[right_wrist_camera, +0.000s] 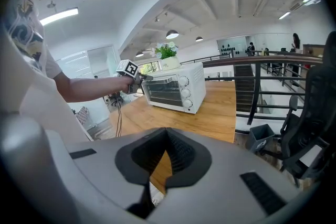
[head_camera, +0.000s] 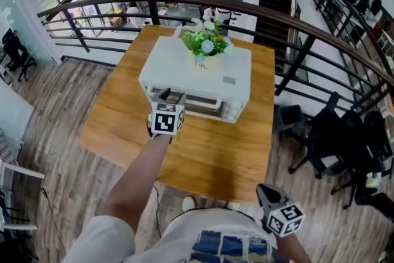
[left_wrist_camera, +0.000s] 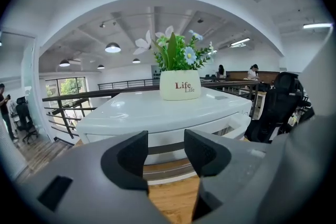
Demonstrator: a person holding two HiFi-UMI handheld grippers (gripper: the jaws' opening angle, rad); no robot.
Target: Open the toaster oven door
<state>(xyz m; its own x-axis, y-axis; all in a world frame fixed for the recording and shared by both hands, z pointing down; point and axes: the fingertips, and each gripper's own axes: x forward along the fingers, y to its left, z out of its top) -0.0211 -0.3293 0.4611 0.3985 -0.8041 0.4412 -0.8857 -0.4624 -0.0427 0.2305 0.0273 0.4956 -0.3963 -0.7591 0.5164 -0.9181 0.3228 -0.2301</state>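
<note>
A white toaster oven (head_camera: 197, 71) stands on a wooden table (head_camera: 123, 126), its glass door (right_wrist_camera: 160, 89) upright against its front. A white pot of flowers (head_camera: 205, 43) sits on top. My left gripper (head_camera: 167, 95) is at the upper left of the oven's front. In the left gripper view its jaws (left_wrist_camera: 165, 153) stand open, and the door's top edge (left_wrist_camera: 165, 139) shows just beyond the gap with nothing held. My right gripper (head_camera: 265, 191) hangs low near the person's body, off the table's near right corner. Its jaws (right_wrist_camera: 167, 150) are shut on nothing.
A dark railing (head_camera: 308, 28) curves round the far side of the table. Black office chairs (head_camera: 345, 145) and a small bin (head_camera: 289, 117) stand on the floor to the right. The oven's knobs (right_wrist_camera: 185, 93) are on its right side. A cable (head_camera: 154, 194) hangs off the near edge.
</note>
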